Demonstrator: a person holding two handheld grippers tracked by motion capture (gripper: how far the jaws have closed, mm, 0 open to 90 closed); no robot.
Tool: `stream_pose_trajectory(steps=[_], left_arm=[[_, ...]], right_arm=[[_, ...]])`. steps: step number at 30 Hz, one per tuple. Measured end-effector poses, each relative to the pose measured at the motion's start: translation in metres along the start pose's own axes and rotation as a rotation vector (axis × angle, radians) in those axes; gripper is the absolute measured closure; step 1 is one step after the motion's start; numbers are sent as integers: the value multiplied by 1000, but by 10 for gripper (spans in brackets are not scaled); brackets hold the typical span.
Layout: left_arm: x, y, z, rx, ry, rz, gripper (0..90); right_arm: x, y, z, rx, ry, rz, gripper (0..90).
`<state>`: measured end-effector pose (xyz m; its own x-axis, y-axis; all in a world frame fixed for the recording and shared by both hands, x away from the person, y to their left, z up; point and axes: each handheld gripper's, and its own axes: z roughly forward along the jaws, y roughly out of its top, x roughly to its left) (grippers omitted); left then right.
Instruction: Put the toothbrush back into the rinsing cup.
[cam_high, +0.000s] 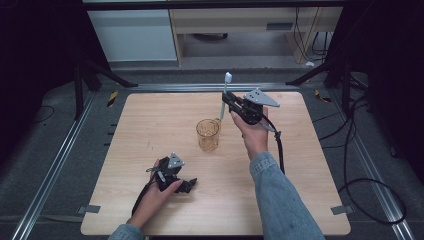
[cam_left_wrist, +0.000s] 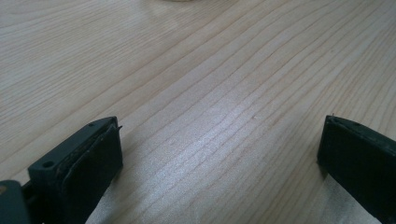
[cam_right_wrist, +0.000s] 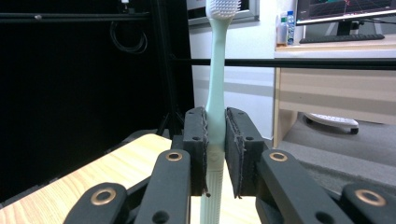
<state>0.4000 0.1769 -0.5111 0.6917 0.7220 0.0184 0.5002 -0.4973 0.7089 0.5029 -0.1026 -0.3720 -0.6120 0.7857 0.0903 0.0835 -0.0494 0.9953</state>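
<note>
Right gripper (cam_high: 226, 98) has the toothbrush (cam_right_wrist: 215, 93) clamped upright, bristles up, above and just behind the cup (cam_high: 208, 134). Pick-up's done; dropping it in looks left. Left gripper (cam_high: 187, 186) rests spread wide on the table (cam_left_wrist: 210, 93).

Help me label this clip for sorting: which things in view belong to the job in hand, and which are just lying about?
In the job:
- toothbrush, upright, clamped in the right tongs
- amber cup, beside it on the table

Lying about:
- left tongs, open, resting low over the tabletop
- keyboard and bottles on the desk behind
- cables on the floor
</note>
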Motion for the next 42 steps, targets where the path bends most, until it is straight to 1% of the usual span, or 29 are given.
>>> stream_pose_trajectory(steps=[4, 9, 10, 12, 14, 15, 17, 18, 20, 21, 22, 23, 26, 34, 42], left_arm=[[0, 0, 0, 0, 1, 0, 0], [0, 0, 0, 0, 1, 0, 0], [0, 0, 0, 0, 0, 0, 0], [0, 0, 0, 0, 0, 0, 0], [0, 0, 0, 0, 1, 0, 0], [0, 0, 0, 0, 1, 0, 0], [0, 0, 0, 0, 1, 0, 0], [0, 0, 0, 0, 1, 0, 0], [0, 0, 0, 0, 0, 0, 0], [0, 0, 0, 0, 0, 0, 0], [0, 0, 0, 0, 0, 0, 0], [0, 0, 0, 0, 0, 0, 0], [0, 0, 0, 0, 0, 0, 0], [0, 0, 0, 0, 1, 0, 0], [0, 0, 0, 0, 0, 1, 0]], right_arm=[[0, -3, 4, -10, 10, 8, 791], [-1, -10, 10, -4, 22, 15, 791], [-1, -11, 11, -7, 23, 8, 791], [0, -13, 12, -16, 36, 21, 791], [-1, -15, 14, -21, 37, 9, 791], [-1, -15, 15, -21, 39, 14, 790], [-3, -17, 16, -19, 31, 6, 791], [-3, -18, 17, -17, 31, 15, 791], [-6, -20, 19, -14, 20, 5, 791], [-6, -21, 20, -9, 20, 15, 791], [-7, -22, 22, -9, 16, 5, 791], [-7, -23, 22, -4, 15, 15, 791], [-6, -25, 24, 2, 6, 9, 791], [-2, -28, 29, 7, 16, 15, 791], [-3, -30, 30, 15, 8, 4, 791]])
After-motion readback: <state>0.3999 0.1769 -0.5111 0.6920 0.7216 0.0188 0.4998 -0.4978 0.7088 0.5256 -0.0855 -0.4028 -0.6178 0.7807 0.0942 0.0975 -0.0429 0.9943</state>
